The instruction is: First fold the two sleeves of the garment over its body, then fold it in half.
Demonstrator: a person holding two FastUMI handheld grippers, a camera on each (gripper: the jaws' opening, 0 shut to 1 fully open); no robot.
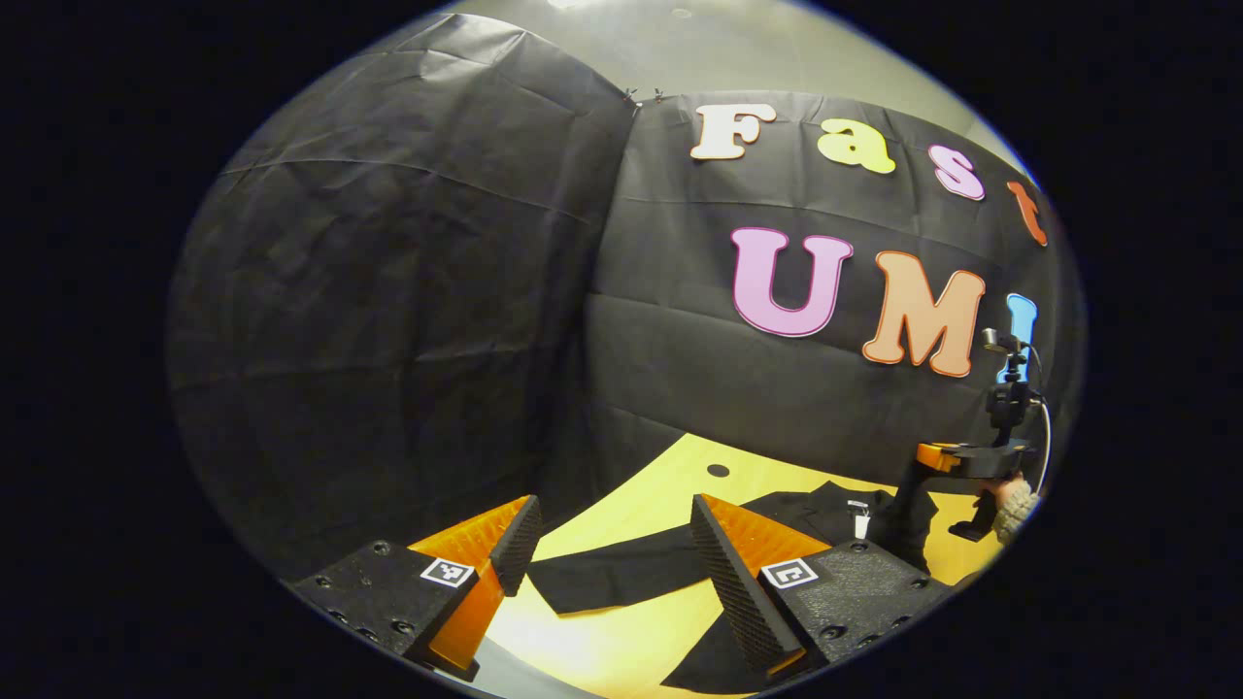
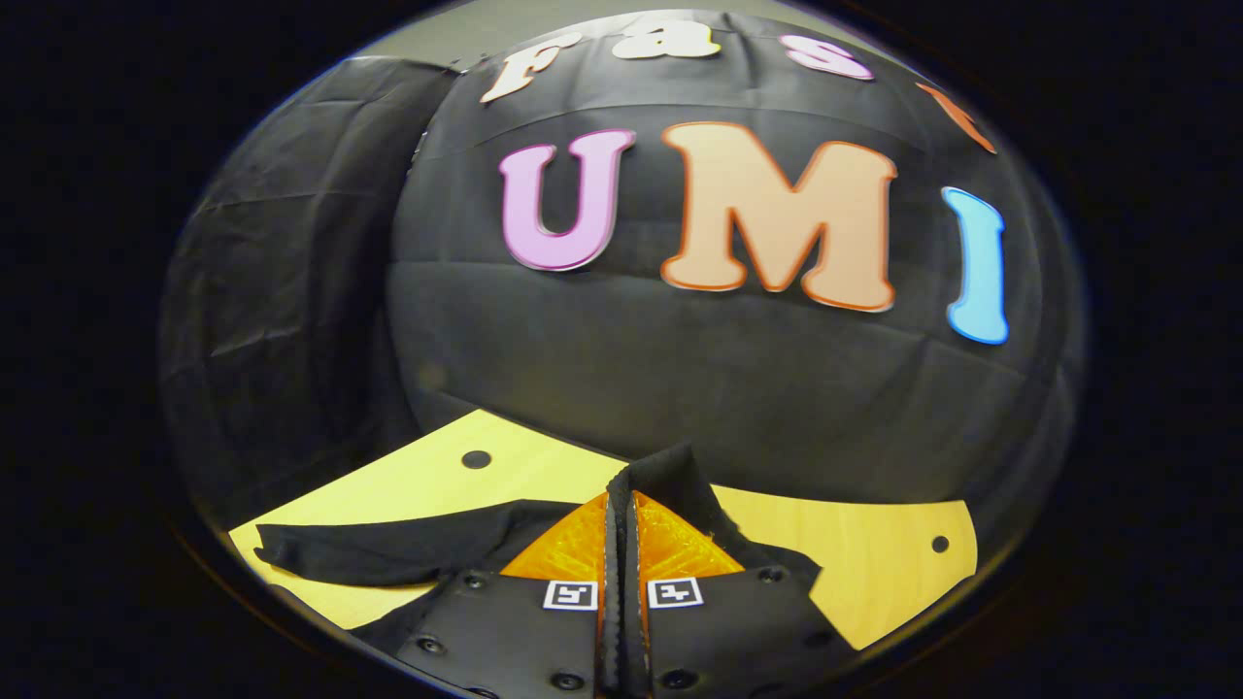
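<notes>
1. The wooden table (image 2: 874, 553) runs across the lower part of both views, pale and flat, with small round holes (image 2: 476, 459) in its top. It serves as the folding surface.

2. The black garment (image 1: 621, 573) lies spread on the table. In the left gripper view it crosses the lower centre of the frame and runs to the lower right. In the right gripper view one long sleeve (image 2: 388, 551) stretches flat toward the lower left. Neither sleeve looks folded over the body yet, so I judge the first step is only starting.

3. The right gripper (image 2: 619, 515) sits at the bottom centre of its own view. Its jaws are clenched together with a fold of black cloth rising between the tips, so it is pinching the garment, probably to lift that part and carry it over the body. In the left gripper view this same tool appears at the right edge (image 1: 957, 466), held by a hand (image 1: 1010, 500) just above the cloth.

4. The left gripper (image 1: 612, 549) is at the bottom of its view with jaws spread wide and nothing between them. The sleeve end lies on the table just beyond and between the two tips, not touching either.
</notes>
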